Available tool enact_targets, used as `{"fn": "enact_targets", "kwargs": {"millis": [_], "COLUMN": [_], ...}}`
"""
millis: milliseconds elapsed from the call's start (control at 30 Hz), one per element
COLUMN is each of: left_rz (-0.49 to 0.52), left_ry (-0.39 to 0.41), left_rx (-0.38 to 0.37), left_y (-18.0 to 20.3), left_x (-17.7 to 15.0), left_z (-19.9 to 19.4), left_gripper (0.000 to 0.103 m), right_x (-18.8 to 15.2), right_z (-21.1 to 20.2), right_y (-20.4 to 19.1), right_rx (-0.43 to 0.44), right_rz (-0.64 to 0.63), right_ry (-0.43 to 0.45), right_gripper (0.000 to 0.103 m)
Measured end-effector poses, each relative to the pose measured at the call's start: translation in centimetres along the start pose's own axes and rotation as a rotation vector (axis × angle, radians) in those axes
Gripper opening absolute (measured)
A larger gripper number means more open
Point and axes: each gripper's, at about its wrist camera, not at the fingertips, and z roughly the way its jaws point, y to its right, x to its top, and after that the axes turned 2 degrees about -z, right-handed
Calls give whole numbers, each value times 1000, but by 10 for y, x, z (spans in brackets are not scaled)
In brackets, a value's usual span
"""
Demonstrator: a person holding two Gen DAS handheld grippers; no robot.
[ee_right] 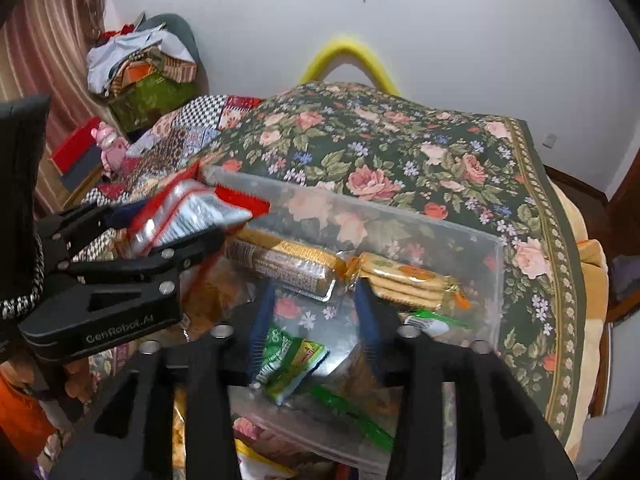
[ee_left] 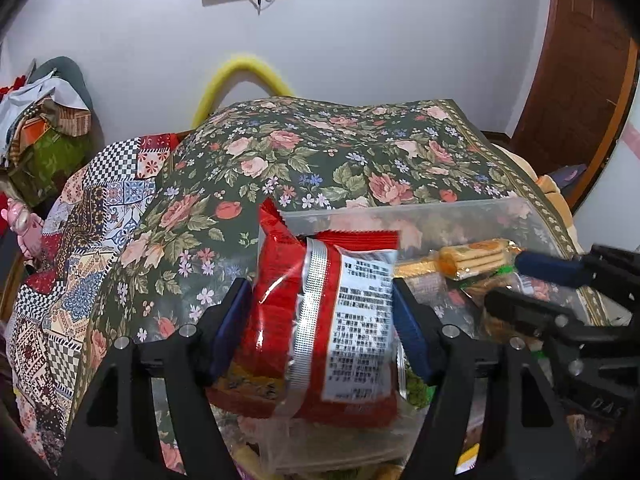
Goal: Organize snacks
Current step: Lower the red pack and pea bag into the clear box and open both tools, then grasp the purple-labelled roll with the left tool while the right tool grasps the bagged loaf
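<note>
My left gripper (ee_left: 322,292) is shut on a red and silver snack bag (ee_left: 320,328), held over the left end of a clear plastic box (ee_left: 400,210); the bag also shows in the right wrist view (ee_right: 188,216). My right gripper (ee_right: 314,300) is open and empty over the box (ee_right: 498,280), its fingers either side of the gap above a green packet (ee_right: 288,364). Inside the box lie a gold-wrapped biscuit roll (ee_right: 284,266) and a yellow cracker pack (ee_right: 408,280), the latter also in the left wrist view (ee_left: 472,258).
The box sits on a dark floral cloth (ee_right: 400,152) over a table. A patchwork cloth (ee_left: 80,240) lies left. A pile of bags (ee_right: 148,76) and a pink toy (ee_right: 108,144) stand far left. A wooden door (ee_left: 580,80) is at right.
</note>
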Motion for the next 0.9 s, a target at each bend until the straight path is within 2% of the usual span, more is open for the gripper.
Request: {"fn": "enact_targets", "kwargs": {"millis": [167, 500, 700, 900], "left_rz": [3, 18, 23, 19], "left_ry": [24, 43, 4, -58], "left_rx": [-17, -28, -8, 6], "left_y": [-3, -18, -30, -37], "left_x": [-5, -37, -68, -100], "left_z": [-25, -79, -90, -73], "left_gripper": [70, 79, 82, 83], "right_x": [-3, -34, -64, -95], "right_z": [-24, -78, -87, -79], "right_y": [4, 1, -2, -3], "right_rx": [3, -36, -62, -50], "right_rz": [16, -1, -6, 15], "right_ry": [41, 122, 97, 31], "right_gripper": [44, 58, 60, 62]}}
